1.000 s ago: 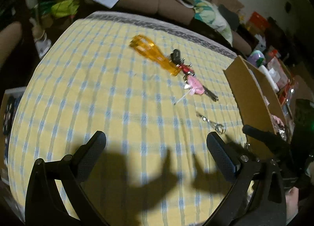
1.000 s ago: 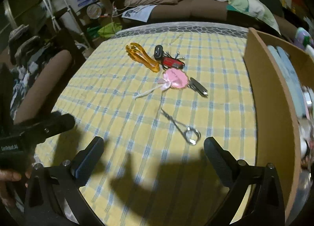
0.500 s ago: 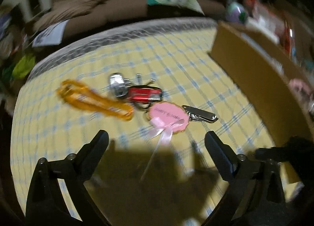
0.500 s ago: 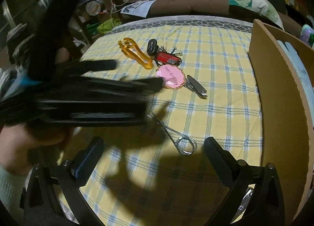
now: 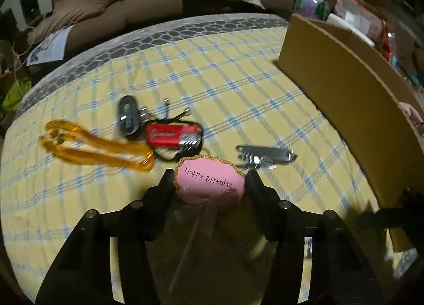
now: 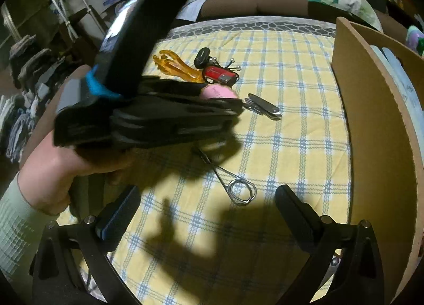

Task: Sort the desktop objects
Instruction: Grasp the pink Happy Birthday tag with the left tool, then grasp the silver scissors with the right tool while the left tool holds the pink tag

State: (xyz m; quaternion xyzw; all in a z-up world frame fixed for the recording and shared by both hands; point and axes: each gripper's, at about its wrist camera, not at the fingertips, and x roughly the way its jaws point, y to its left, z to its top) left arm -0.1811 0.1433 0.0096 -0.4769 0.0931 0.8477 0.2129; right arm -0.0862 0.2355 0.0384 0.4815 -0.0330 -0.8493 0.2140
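A pink "Happy Birthday" topper (image 5: pixel 209 179) on a thin stick lies on the yellow checked cloth (image 5: pixel 238 80). My left gripper (image 5: pixel 209 182) points down at it and its jaws are closing, one pad touching each side edge of the pink card. In the right wrist view the left gripper (image 6: pixel 225 101) reaches in from the left with the pink topper (image 6: pixel 217 92) between its fingers. My right gripper (image 6: pixel 206 196) hangs open over the cloth, with a wire ring pin (image 6: pixel 239 191) lying just ahead between its fingers.
Beyond the topper lie orange tongs (image 5: pixel 92 146), a black key fob (image 5: pixel 129 115), a red pocket knife (image 5: pixel 172 134) and a silver multi-tool (image 5: pixel 265 156). A cardboard box (image 6: pixel 371 119) walls off the right side. A sofa (image 5: pixel 132 5) stands behind the table.
The left gripper swung in over the middle of the cloth, came down on the pink topper and narrowed its jaws onto the card. The right gripper has hardly moved.
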